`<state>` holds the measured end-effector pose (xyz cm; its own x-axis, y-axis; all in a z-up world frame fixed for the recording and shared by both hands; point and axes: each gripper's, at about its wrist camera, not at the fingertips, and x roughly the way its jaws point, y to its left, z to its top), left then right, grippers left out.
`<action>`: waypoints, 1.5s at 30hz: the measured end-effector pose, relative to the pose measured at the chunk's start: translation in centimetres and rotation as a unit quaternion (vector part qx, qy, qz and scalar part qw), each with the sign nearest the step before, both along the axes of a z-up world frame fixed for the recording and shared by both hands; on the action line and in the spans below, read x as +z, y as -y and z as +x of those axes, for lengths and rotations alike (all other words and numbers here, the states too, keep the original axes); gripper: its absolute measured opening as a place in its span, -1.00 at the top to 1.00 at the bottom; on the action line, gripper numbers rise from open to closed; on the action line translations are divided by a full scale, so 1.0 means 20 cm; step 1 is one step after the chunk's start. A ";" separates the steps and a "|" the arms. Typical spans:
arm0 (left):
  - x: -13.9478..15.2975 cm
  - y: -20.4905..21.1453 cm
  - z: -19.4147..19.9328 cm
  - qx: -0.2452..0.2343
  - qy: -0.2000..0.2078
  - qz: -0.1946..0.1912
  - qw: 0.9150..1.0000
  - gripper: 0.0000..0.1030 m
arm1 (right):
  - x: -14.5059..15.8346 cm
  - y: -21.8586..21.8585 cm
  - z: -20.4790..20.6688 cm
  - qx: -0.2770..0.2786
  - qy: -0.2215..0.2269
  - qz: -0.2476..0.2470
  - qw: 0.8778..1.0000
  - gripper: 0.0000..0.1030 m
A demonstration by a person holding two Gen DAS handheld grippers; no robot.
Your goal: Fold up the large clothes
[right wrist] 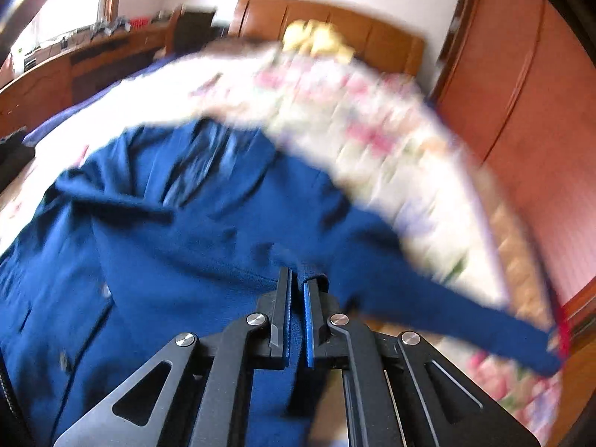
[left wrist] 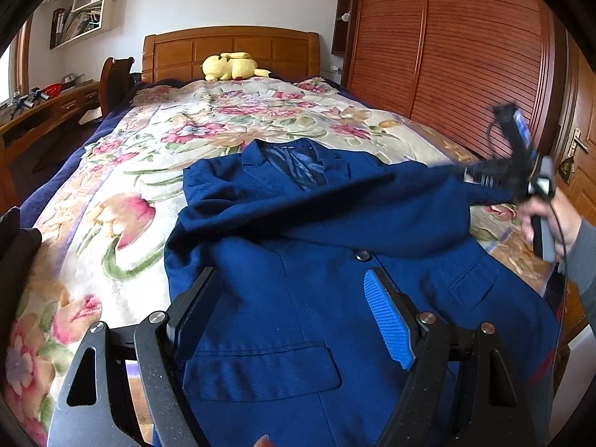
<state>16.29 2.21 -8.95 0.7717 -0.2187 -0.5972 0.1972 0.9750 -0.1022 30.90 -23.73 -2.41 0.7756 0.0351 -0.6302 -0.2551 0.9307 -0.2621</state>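
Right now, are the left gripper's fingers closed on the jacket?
No, the left gripper fingers stand wide apart above the blue jacket.

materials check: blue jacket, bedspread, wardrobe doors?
Blue jacket: woven suiting, probably wool or a blend, matte; the lining at the collar shines like satin. Bedspread: soft quilted fabric with a printed flower pattern. Wardrobe doors: reddish wood, slatted, with a semi-gloss varnish.

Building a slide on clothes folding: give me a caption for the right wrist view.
Right gripper shut on the blue blazer's sleeve, lifting it above the floral bedspread.
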 end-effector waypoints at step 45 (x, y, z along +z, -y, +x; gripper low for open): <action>-0.02 -0.04 -0.02 0.001 0.006 0.007 1.000 -0.55 | -0.24 0.05 -0.45 0.013 -0.087 0.176 0.981 0.95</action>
